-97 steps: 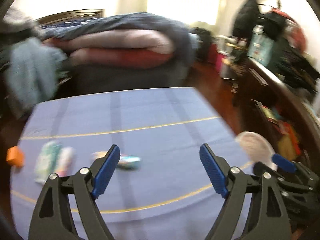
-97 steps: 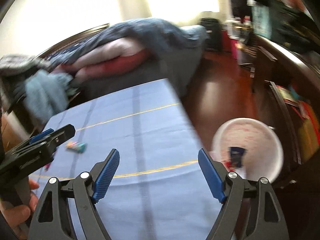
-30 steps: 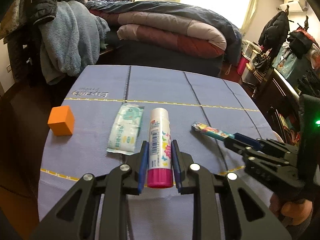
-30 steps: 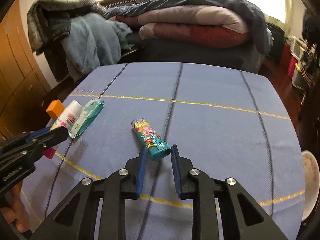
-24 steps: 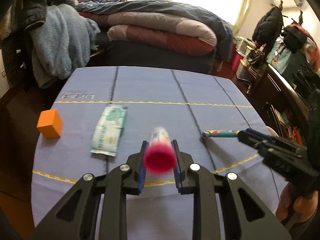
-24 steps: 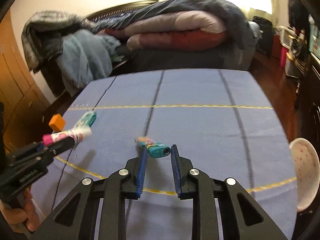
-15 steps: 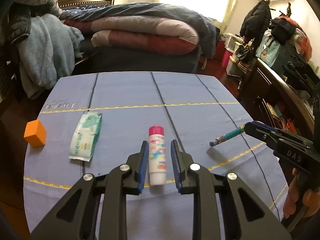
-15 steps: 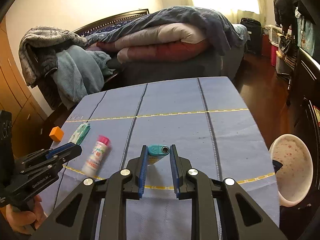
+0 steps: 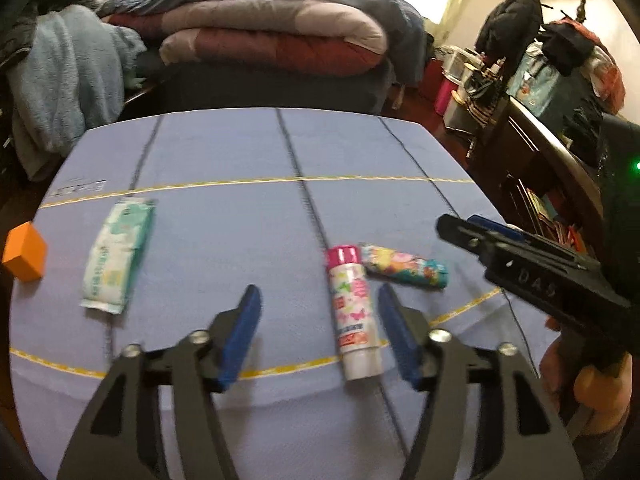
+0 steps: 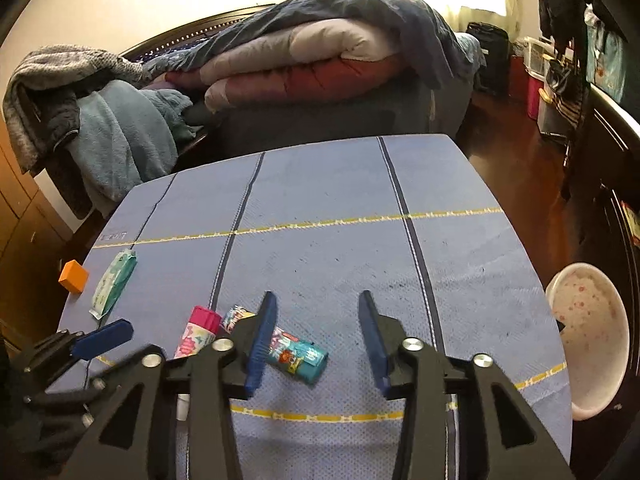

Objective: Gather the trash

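A white glue stick with a pink cap (image 9: pixel 352 312) lies on the blue tablecloth (image 9: pixel 224 216), between the opening jaws of my left gripper (image 9: pixel 320 332) and near its right finger; the pads do not touch it. Just right of it lies a colourful teal wrapper (image 9: pixel 404 266). In the right wrist view that wrapper (image 10: pixel 296 352) lies between the opening jaws of my right gripper (image 10: pixel 316 344), close to the left finger and free of the pads. The glue stick (image 10: pixel 198 332) is to its left. A green-white wipes packet (image 9: pixel 116 252) rests further left.
An orange cube (image 9: pixel 24 246) sits at the table's left edge. A white speckled bin (image 10: pixel 588 336) stands on the floor off the table's right edge. A bed piled with quilts (image 10: pixel 320 60) is behind the table, and dark furniture (image 9: pixel 560 184) lines the right side.
Both grippers were shut, the left on the glue stick and the right on the wrapper. Both have swung right and opened, and the two items now lie side by side on the cloth.
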`<action>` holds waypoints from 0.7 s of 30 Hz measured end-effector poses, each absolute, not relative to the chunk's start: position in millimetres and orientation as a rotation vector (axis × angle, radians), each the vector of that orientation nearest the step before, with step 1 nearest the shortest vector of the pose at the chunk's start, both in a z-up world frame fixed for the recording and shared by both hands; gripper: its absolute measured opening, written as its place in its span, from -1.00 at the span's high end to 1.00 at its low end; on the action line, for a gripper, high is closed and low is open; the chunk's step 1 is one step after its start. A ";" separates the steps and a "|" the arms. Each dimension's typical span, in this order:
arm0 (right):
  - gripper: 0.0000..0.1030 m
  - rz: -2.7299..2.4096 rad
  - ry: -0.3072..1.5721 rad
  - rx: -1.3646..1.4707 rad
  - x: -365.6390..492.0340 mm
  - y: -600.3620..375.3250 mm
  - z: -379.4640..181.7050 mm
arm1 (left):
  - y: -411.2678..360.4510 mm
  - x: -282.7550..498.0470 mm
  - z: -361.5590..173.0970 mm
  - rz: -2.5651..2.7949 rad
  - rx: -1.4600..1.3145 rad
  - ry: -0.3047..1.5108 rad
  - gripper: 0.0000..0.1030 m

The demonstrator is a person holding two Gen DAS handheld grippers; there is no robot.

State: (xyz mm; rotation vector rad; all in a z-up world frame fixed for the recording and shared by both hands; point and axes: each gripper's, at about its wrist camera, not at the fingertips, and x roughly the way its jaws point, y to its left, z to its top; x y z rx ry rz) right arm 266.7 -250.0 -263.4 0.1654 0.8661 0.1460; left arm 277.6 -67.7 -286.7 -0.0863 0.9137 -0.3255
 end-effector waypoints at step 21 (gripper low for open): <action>-0.19 0.200 0.930 0.008 273.7 -224.3 -279.6 | -48.5 274.8 -293.8 -0.174 -0.043 0.931 0.54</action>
